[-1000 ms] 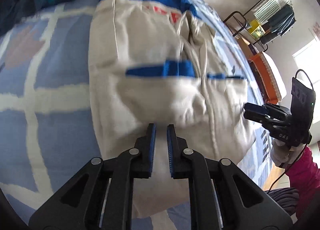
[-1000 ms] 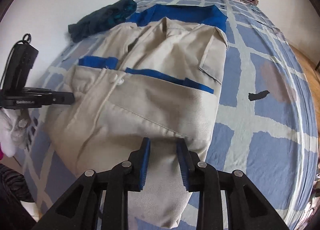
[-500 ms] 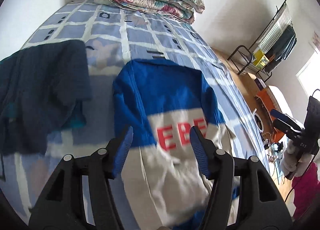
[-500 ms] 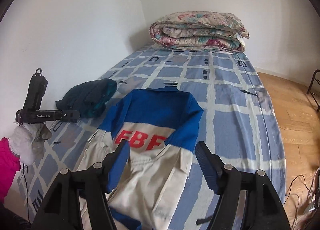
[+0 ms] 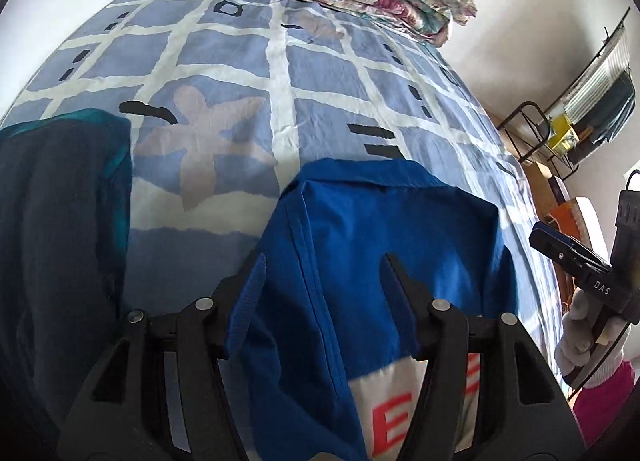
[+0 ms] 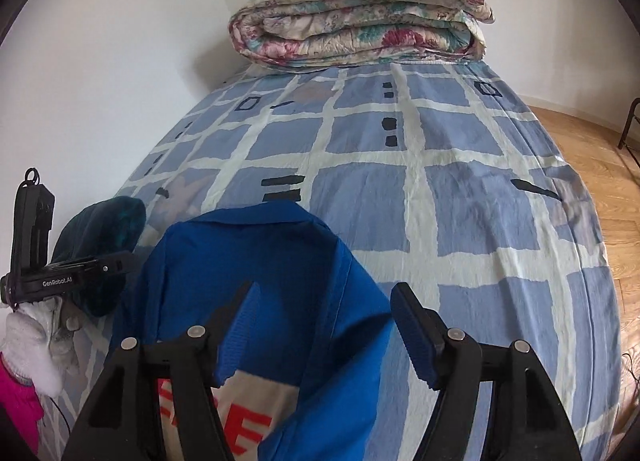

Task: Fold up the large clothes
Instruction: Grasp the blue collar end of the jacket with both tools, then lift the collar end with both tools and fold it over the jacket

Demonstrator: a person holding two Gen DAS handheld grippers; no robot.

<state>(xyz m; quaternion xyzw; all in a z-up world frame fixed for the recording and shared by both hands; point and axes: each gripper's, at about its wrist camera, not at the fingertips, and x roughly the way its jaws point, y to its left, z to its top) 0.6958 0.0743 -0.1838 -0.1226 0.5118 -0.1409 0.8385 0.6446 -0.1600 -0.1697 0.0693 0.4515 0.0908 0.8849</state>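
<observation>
Both grippers, left gripper (image 5: 324, 273) and right gripper (image 6: 322, 303), have just spread open, empty, above the folded blue-and-beige cloth jacket (image 5: 380, 229) at lower centre.

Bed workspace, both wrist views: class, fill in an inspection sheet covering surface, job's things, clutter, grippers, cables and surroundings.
Surface: bed with blue-and-white checked sheet, lightly creased.
Job's things: blue and beige work jacket with red letters, folded, blue part towards the far end.
Clutter: dark teal garment beside the jacket; folded floral quilt at the far end.
Grippers: left hand-held gripper and right hand-held gripper both open, over the jacket, gripping nothing.
Cables: thin dark cable on the floor.
Surroundings: white walls, wooden floor, black metal rack.
</observation>
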